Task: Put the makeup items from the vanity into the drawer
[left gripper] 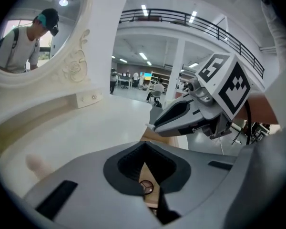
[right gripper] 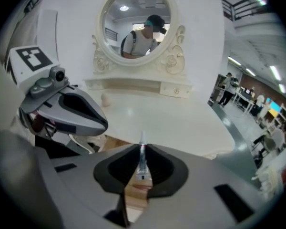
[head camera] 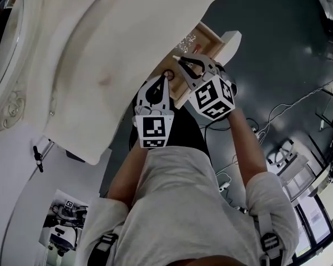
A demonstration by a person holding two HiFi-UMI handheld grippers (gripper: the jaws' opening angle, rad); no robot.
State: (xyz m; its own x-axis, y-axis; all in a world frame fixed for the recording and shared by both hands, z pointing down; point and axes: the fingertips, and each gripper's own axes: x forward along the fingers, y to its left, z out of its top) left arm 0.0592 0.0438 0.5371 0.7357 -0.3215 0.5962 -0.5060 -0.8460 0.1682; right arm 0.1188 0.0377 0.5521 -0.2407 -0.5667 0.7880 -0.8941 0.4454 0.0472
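While they hang over the wooden drawer (head camera: 209,37) | left claw (left gripper: 144,146) clenched | right claw (right gripper: 142,149) grasping slim tube (right gripper: 142,165) | white table (head camera: 133,43) glossy | floor (head camera: 272,43) dark

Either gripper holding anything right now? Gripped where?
Right gripper clamps a slim tube by its body, the narrow tip sticking out past the jaw tips. Left gripper: a small round item shows in the jaw gap, grip unclear.
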